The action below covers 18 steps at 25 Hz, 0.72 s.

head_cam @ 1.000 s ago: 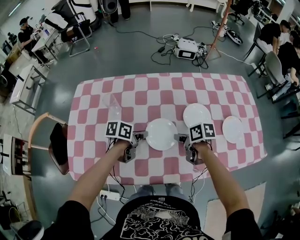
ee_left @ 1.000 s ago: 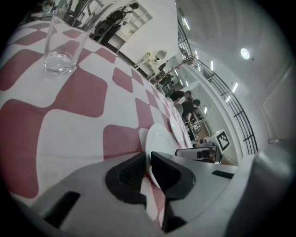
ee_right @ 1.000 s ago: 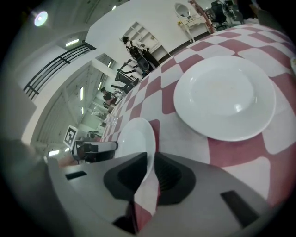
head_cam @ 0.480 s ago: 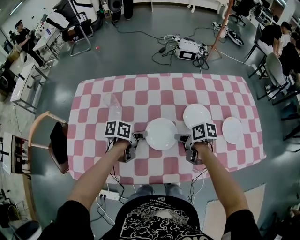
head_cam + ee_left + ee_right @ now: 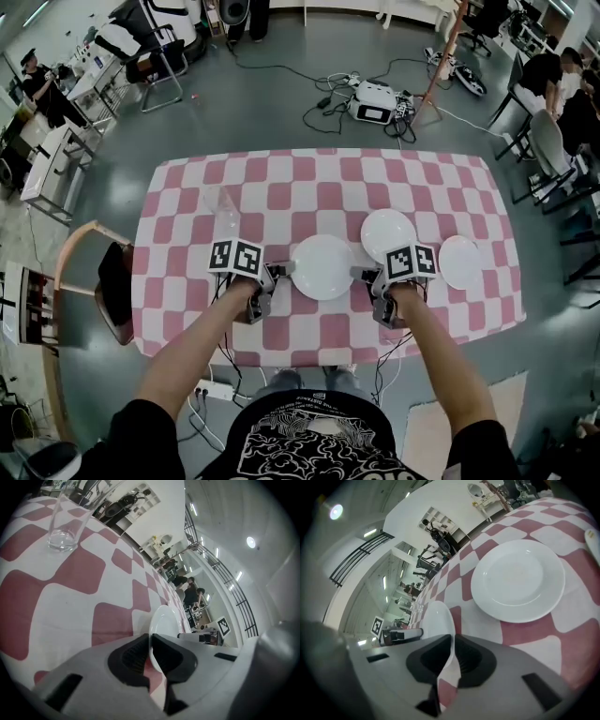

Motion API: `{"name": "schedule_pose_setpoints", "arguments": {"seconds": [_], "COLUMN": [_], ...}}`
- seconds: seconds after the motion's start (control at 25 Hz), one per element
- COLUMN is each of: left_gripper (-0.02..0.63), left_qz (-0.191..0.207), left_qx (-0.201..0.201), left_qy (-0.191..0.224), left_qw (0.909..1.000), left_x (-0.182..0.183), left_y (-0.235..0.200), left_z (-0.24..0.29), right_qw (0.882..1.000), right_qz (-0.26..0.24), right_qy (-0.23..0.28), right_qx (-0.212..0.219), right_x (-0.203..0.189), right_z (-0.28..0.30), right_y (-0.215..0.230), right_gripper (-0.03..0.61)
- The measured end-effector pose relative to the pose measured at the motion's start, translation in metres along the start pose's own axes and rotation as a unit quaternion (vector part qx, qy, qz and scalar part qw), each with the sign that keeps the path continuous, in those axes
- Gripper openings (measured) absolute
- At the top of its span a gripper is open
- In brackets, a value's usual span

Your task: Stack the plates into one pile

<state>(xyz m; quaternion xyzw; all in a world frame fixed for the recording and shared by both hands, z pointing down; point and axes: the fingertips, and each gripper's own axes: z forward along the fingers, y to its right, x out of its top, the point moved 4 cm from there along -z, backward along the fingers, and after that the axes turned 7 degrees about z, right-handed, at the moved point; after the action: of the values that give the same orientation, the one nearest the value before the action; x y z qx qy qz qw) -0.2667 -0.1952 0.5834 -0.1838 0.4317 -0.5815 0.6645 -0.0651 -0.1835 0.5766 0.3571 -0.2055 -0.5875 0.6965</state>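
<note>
Three white plates lie on the checked tablecloth. The middle plate (image 5: 322,267) sits between my two grippers. My left gripper (image 5: 284,270) is shut on its left rim, and the left gripper view shows the thin rim (image 5: 151,641) pinched between the pads. My right gripper (image 5: 359,274) is shut on the right rim (image 5: 451,644); its jaws have just been closing with that rim between them. A second plate (image 5: 387,232) lies just beyond the right gripper, large in the right gripper view (image 5: 518,581). The third plate (image 5: 461,262) lies further right.
A clear drinking glass (image 5: 225,208) stands upright beyond the left gripper, also in the left gripper view (image 5: 63,522). A wooden chair (image 5: 94,281) stands at the table's left side. Cables and a box (image 5: 373,98) lie on the floor beyond the table.
Both grippers stay at the middle plate's two sides. Only the head camera has shifted a little, so the table sits slightly differently in the picture.
</note>
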Motion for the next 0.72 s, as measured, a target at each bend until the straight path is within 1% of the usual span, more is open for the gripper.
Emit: {"name": "schedule_pose_setpoints", "arguments": {"seconds": [0.28, 0.72], "left_gripper": [0.029, 0.028], "left_qz": [0.002, 0.003], "left_qx": [-0.006, -0.011], "left_qy": [0.011, 0.024], "left_qw": [0.9999, 0.9996], "left_x": [0.007, 0.018], "left_y": [0.018, 0.053], "left_z": [0.010, 0.043], "right_qw": [1.000, 1.000], "right_qz": [-0.006, -0.003], "right_qy": [0.009, 0.028], "right_qx": [0.002, 0.000], "right_x": [0.011, 0.032], "right_z": [-0.021, -0.059], "right_y": [0.002, 0.025], "right_gripper": [0.032, 0.034]}}
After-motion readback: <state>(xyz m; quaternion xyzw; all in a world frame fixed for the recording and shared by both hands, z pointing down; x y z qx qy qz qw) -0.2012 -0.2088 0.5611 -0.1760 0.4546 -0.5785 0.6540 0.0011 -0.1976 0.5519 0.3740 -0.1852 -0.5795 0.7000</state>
